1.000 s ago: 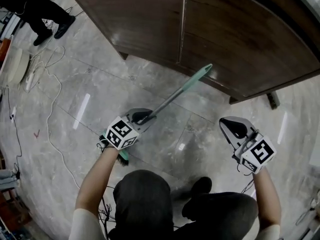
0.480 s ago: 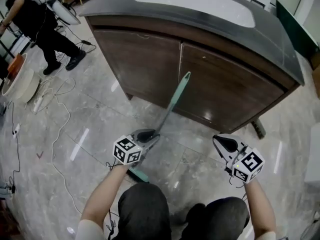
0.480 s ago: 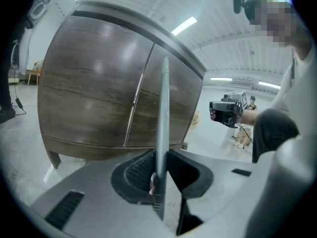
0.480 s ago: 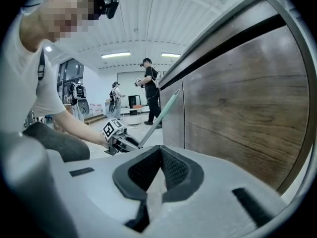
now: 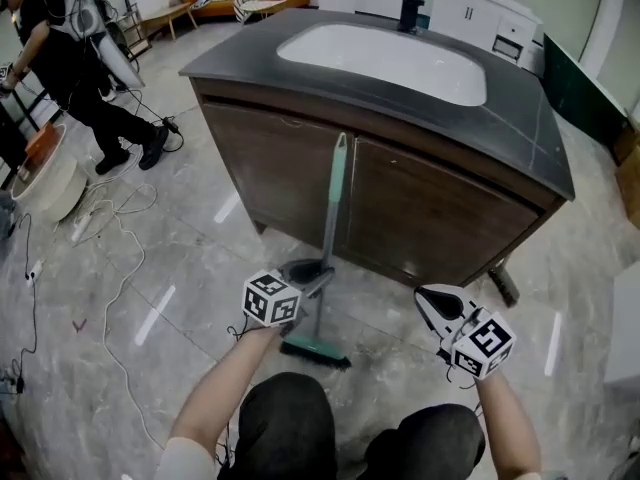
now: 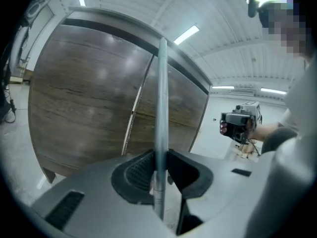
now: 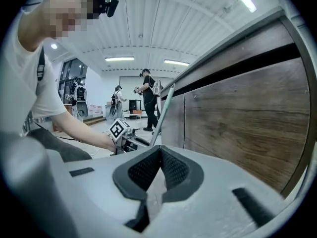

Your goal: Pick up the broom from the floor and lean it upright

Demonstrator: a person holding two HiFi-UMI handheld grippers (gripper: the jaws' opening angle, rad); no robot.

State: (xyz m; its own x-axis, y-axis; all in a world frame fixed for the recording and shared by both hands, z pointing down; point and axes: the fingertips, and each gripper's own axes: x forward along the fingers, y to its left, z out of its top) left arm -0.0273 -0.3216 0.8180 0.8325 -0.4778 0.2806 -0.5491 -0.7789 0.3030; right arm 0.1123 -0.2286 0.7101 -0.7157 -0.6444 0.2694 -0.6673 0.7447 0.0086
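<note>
The broom stands almost upright in front of the sink cabinet, its green handle (image 5: 332, 198) rising before the cabinet doors and its green head (image 5: 315, 351) down on the floor. My left gripper (image 5: 312, 274) is shut on the lower handle. In the left gripper view the grey handle (image 6: 161, 98) runs straight up between the pads, gripper (image 6: 159, 168) clamped around it. My right gripper (image 5: 428, 298) hovers to the right, apart from the broom, pads (image 7: 159, 155) meeting at the tip with nothing between them. From there the broom handle (image 7: 164, 110) shows leaning beside the cabinet.
A dark wood cabinet (image 5: 440, 213) with a grey top and white sink (image 5: 385, 58) fills the view ahead. Cables (image 5: 105, 263) trail over the marble floor at left, next to a white round tub (image 5: 45, 183). A person (image 5: 70, 58) stands at far left.
The broom has swung from a slant to almost upright, its head drawn in near my feet. Both grippers have risen, and the view has lifted to show the cabinet top.
</note>
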